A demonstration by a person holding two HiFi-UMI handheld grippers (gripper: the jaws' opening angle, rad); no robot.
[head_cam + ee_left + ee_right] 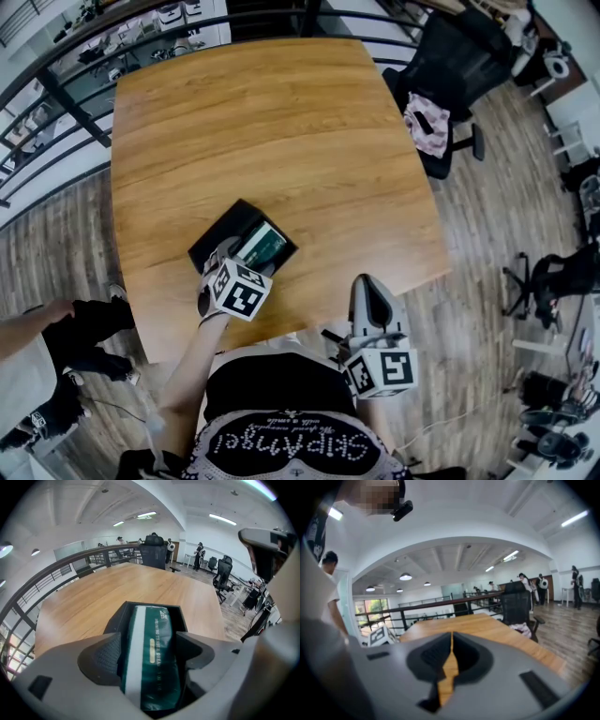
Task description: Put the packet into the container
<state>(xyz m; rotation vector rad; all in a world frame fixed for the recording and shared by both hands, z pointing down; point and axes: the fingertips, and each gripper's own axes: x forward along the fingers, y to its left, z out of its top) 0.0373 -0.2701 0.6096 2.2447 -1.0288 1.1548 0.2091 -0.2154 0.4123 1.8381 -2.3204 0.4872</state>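
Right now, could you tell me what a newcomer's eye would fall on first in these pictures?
The green packet draws the eye first: it sits between the jaws of the left gripper, over the open black container near the front of the wooden table. The right gripper is held by the table's near edge, jaws together and empty.

L tool [149, 652] clamped on packet [262, 246]; R tool [451, 654] closed, empty.
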